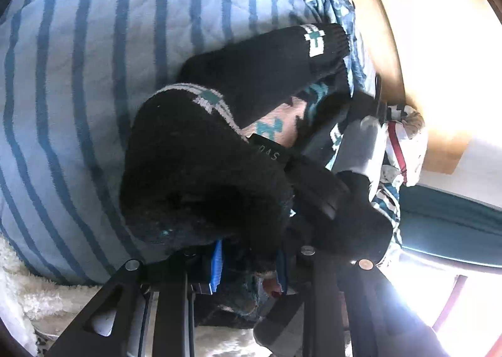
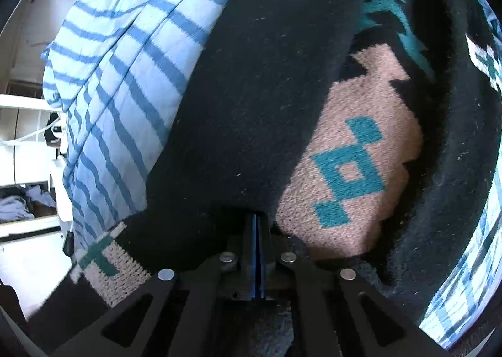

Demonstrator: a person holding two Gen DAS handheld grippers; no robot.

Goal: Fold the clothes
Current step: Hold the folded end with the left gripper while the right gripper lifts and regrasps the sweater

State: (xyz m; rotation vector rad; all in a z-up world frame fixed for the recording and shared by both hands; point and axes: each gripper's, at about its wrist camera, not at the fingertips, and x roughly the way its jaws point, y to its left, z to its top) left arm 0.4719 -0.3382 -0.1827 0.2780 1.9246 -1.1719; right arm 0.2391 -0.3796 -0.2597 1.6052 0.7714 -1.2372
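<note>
black patterned sweater point(image 1: 200, 175) bunched on the striped bedding point(image 1: 78, 74), half gathered for a fold. left gripper point(image 1: 248, 269) jaws partly apart, thick knit wadded between them, apparently lifting a layer over. right gripper point(image 2: 257, 247) jaws nearly together, blue pads showing a thin gap, sweater edge at the tips; grip unclear, likely pinning fabric.

The black knitted sweater with teal and beige pattern point(image 1: 204, 175) lies bunched in the middle of the blue striped bed cover point(image 1: 78, 74), blocking the way there. The striped cover beside it is bare. At its edge the light wooden board point(image 1: 392, 12) closes the passage.
</note>
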